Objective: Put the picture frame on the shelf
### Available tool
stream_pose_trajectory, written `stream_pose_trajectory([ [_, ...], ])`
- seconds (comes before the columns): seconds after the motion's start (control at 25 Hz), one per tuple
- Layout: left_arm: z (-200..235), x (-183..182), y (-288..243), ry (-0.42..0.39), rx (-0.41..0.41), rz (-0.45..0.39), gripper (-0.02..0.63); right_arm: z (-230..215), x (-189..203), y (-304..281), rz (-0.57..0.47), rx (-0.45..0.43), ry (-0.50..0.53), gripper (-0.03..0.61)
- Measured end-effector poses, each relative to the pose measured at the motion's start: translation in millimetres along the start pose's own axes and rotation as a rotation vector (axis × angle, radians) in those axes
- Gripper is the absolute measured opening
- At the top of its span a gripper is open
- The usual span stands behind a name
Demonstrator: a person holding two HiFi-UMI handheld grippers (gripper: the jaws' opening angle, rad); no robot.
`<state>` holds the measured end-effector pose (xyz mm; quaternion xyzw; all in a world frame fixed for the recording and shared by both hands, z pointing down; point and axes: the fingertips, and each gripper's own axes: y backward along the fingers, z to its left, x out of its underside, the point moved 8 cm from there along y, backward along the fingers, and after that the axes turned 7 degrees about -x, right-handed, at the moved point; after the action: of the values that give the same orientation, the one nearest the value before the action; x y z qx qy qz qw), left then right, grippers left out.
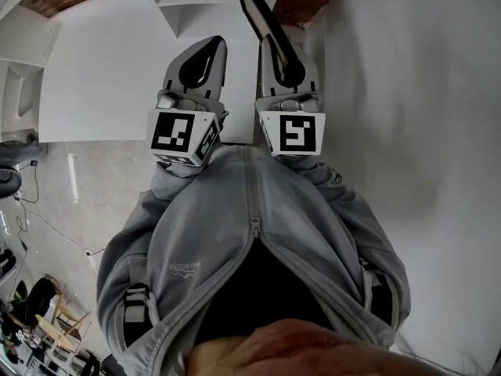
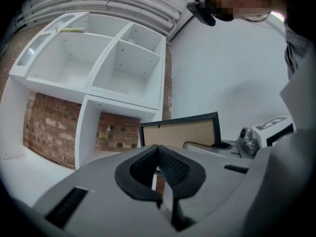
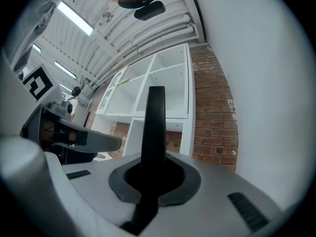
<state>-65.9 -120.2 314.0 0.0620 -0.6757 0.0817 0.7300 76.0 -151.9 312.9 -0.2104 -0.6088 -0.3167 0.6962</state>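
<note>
The picture frame (image 1: 262,18) is black-edged with a brown back (image 2: 180,132). It stands upright in my right gripper (image 1: 283,69), which is shut on its lower edge. In the right gripper view the frame (image 3: 154,127) shows edge-on as a dark bar rising from the jaws (image 3: 153,177). My left gripper (image 1: 205,49) is held level just left of it, and its jaws (image 2: 158,154) are shut with nothing between them. Ahead of both grippers stands the white cube shelf (image 2: 123,58) (image 3: 163,78) (image 1: 180,6), and its visible compartments hold almost nothing.
A brick wall (image 3: 212,112) shows behind the shelf and through its lower openings (image 2: 49,127). A plain white wall (image 1: 407,92) runs along the right. At lower left in the head view, cables and clutter (image 1: 31,304) lie on the pale floor. My grey hoodie (image 1: 250,249) fills the foreground.
</note>
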Motion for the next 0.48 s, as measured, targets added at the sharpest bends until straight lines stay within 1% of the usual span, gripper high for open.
stream_pose_trajectory([
  [0.2,11.9,-5.9,-8.0,-0.010,0.030,-0.002,0.008,3.0,-2.6,-15.0,0.001,0.028,0.037,0.034],
  [0.48,30.9,-12.2,-28.4,-0.013,0.085,0.015,0.008,1.6,-1.9,-40.1,0.028,0.084,0.083,0.034],
])
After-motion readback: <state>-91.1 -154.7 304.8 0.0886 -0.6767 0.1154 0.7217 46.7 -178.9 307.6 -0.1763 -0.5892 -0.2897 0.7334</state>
